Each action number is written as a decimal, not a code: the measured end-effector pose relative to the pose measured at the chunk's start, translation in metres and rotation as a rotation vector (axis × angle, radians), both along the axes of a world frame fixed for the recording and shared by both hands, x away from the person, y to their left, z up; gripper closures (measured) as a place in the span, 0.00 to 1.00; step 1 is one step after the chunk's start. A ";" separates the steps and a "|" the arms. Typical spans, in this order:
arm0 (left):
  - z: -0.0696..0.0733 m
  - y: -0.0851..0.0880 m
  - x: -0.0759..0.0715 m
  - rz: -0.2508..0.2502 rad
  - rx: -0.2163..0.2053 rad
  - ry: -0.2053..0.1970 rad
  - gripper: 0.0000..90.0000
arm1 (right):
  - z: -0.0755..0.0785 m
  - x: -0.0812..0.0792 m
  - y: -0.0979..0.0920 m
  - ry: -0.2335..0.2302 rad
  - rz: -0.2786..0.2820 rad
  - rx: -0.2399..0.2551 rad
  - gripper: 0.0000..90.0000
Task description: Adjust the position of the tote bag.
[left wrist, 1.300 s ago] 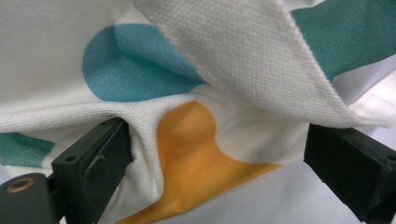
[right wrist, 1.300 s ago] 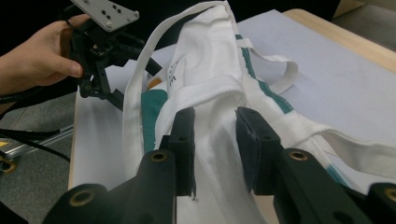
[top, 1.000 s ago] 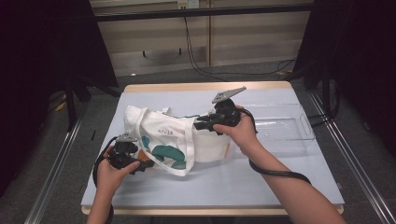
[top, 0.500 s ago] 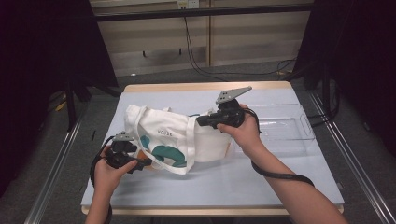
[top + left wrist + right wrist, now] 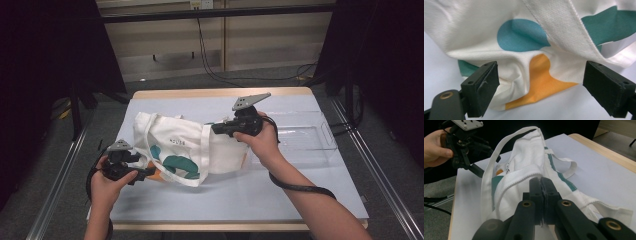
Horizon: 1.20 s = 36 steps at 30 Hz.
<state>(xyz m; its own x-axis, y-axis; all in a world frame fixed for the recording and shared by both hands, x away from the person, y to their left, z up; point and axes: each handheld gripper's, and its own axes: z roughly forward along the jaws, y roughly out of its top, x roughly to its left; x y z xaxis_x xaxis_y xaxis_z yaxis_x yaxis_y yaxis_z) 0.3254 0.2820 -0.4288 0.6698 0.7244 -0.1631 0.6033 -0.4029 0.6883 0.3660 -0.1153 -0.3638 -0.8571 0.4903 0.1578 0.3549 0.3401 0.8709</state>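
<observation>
There is one bag [image 5: 187,150] here, made of white cloth. It is soft and full of folds. It has round blue, green and orange shapes printed on it, and some small dark letters. It has long white straps [image 5: 203,155] made of thick woven cloth. The bag lies on its side in the middle of the surface [image 5: 280,192], which is flat and pale blue-white with a wooden edge.

There is one clear plastic tray [image 5: 305,137]. It is long with low walls and lies at the right side of the surface, just beside the bag. I cannot tell if anything is in it.

There are two black grippers, one in each hand. The right gripper [image 5: 216,128] is at the open top of the bag. Its jaws are clenched tight on the white rim of the bag [image 5: 534,175], and the rim is lifted up a little. What is inside the bag is hidden.

The left gripper [image 5: 149,172] is at the bottom corner of the bag, near the orange shape [image 5: 541,80]. Its jaws stand wide apart and have just been closing a little. The folded corner of the bag lies between them, but the right jaw does not press on it
</observation>
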 end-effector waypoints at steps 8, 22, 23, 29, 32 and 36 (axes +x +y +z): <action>0.011 -0.001 -0.004 -0.015 -0.026 -0.017 0.21 | 0.000 0.000 0.001 0.000 0.003 -0.005 0.97; 0.025 0.000 -0.003 -0.004 -0.009 -0.036 0.33 | -0.001 0.000 0.001 0.000 -0.001 -0.004 0.97; 0.026 0.001 -0.004 0.007 -0.016 -0.034 0.34 | -0.001 0.000 0.001 -0.001 0.001 -0.003 0.97; 0.033 -0.005 -0.006 -0.035 -0.031 -0.043 0.45 | -0.003 0.000 0.001 0.000 -0.003 -0.002 0.98; 0.035 -0.015 -0.006 -0.050 -0.034 -0.050 0.51 | -0.002 0.000 0.001 0.000 -0.001 0.000 0.98; 0.037 -0.030 -0.006 -0.081 -0.006 -0.055 0.65 | -0.002 0.000 0.000 0.001 0.003 -0.002 0.98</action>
<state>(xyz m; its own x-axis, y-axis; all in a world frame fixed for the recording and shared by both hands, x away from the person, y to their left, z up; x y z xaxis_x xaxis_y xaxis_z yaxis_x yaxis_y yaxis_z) 0.3194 0.2518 -0.3915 0.7339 0.6669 -0.1290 0.5305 -0.4440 0.7221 0.3662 -0.1153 -0.3654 -0.8584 0.4881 0.1576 0.3546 0.3428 0.8699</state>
